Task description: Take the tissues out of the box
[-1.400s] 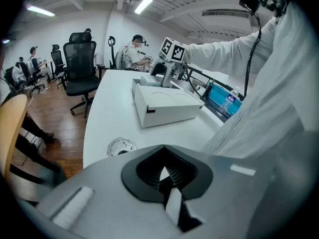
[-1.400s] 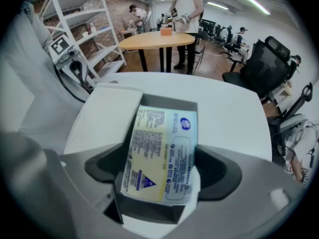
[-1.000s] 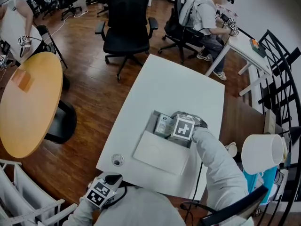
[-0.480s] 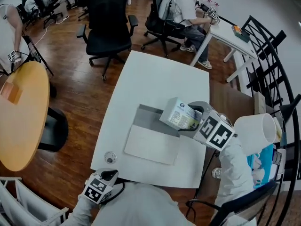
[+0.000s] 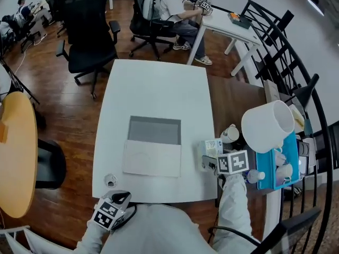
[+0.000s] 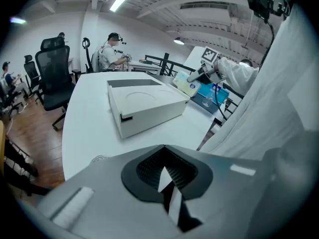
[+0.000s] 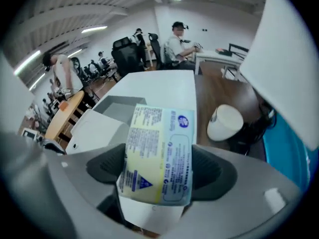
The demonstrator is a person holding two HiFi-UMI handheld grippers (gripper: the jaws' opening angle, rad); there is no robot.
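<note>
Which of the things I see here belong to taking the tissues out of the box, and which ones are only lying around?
Belong to the job: tissue pack, gripped by the right gripper; open box on the white table.

Only lying about: small white cup; large white container; blue tray; black office chair; round wooden table.

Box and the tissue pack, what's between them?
Only bare white table lies between the box and the tissue pack in the right gripper; the head view shows it.
</note>
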